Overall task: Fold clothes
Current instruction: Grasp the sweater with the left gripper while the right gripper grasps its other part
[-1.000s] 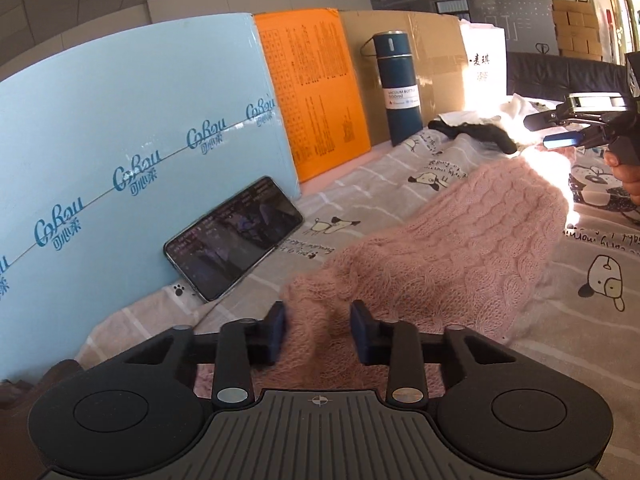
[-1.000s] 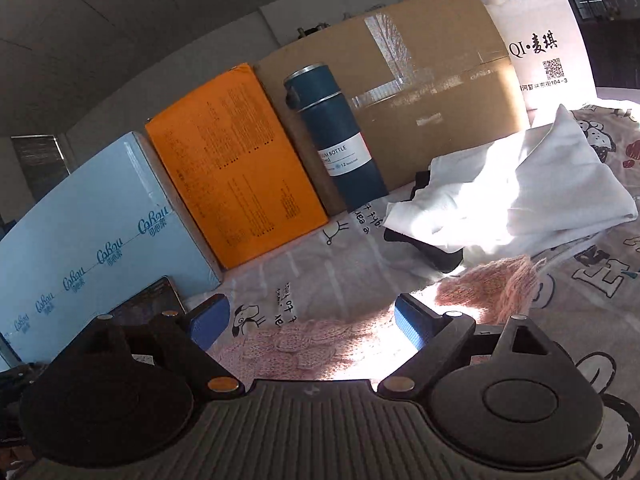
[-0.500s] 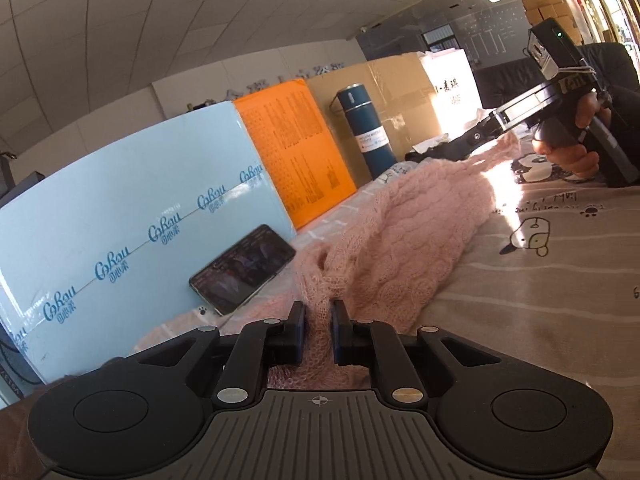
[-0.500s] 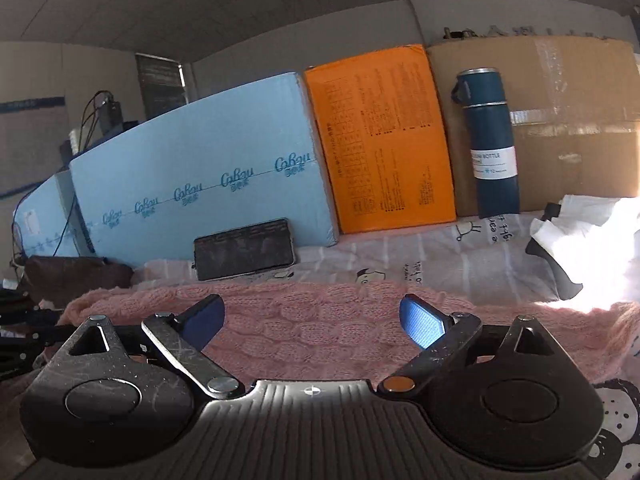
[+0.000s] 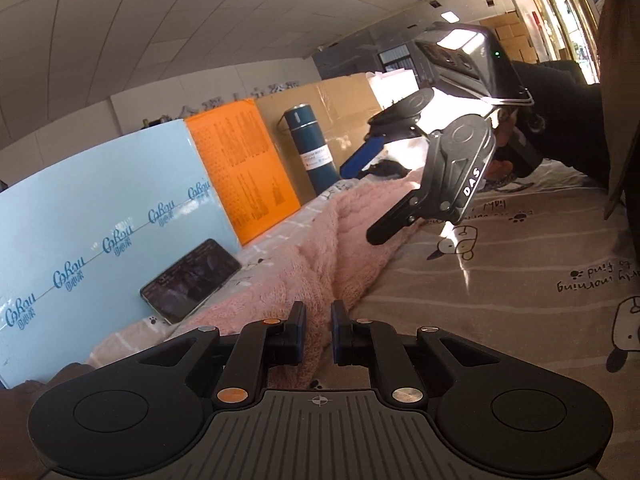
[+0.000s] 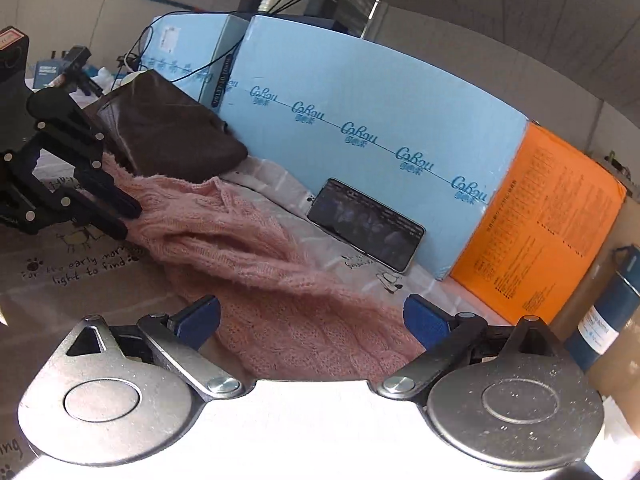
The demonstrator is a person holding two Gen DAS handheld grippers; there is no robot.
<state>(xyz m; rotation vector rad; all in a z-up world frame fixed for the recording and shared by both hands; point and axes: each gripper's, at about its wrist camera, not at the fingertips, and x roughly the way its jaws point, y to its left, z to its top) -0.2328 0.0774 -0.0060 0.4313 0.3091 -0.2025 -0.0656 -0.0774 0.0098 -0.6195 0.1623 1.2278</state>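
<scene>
Left wrist view: the left gripper (image 5: 318, 330) pinches one end of the pink cable-knit sweater (image 5: 340, 236), which lies bunched in a long ridge on the cartoon-print bedsheet (image 5: 500, 300). The right gripper (image 6: 312, 320), jaws just opened wide, hovers over the other end with nothing clamped. Risk: the loose, fuzzy knit may snag or slide, leaving the fold crooked.

Bare bedsheet (image 5: 500, 300) open beside pink sweater (image 5: 352, 240); phone (image 5: 192, 280), blue board (image 5: 100, 208) block far side.
</scene>
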